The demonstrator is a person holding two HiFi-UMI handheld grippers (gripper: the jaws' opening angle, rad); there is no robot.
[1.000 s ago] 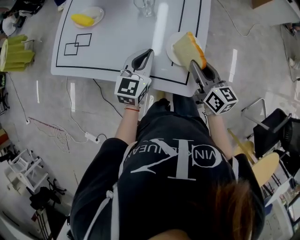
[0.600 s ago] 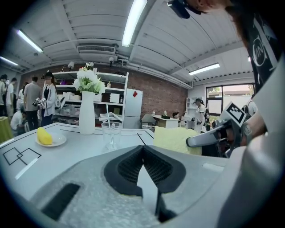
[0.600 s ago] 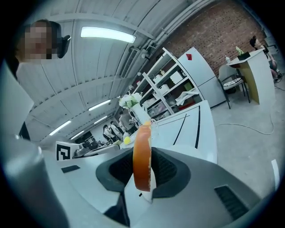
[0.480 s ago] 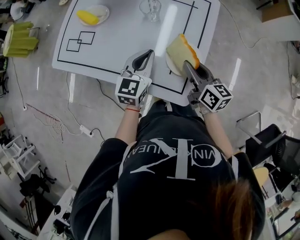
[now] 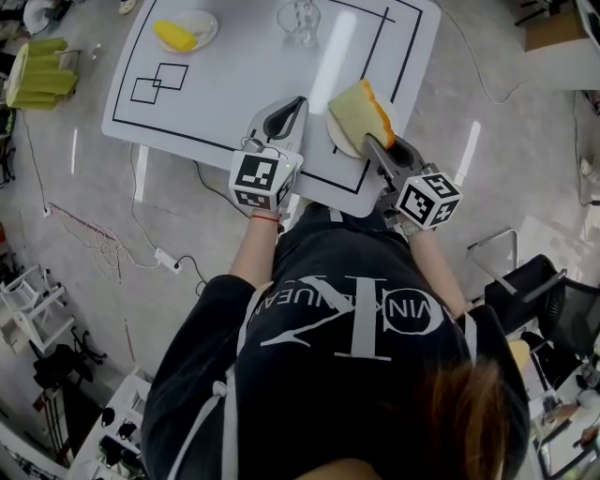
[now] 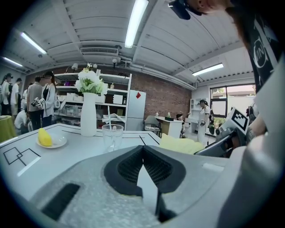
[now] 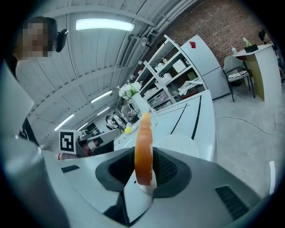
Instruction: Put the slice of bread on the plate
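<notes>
A slice of bread with an orange crust stands on edge in my right gripper, which is shut on its lower end. It hangs just above a small white plate near the table's front edge. In the right gripper view the crust rises between the pads of my right gripper, with the plate right behind. My left gripper is shut and empty over the table, left of the plate. In the left gripper view my left gripper shows closed tips, with the bread to their right.
A saucer with a yellow fruit and a clear glass stand at the table's far side. A white vase of flowers stands behind the glass. Cables lie on the floor, and a chair is at the right.
My right gripper has carried the bread to the left and lower, down toward the plate. The left gripper has barely shifted and remains shut.
</notes>
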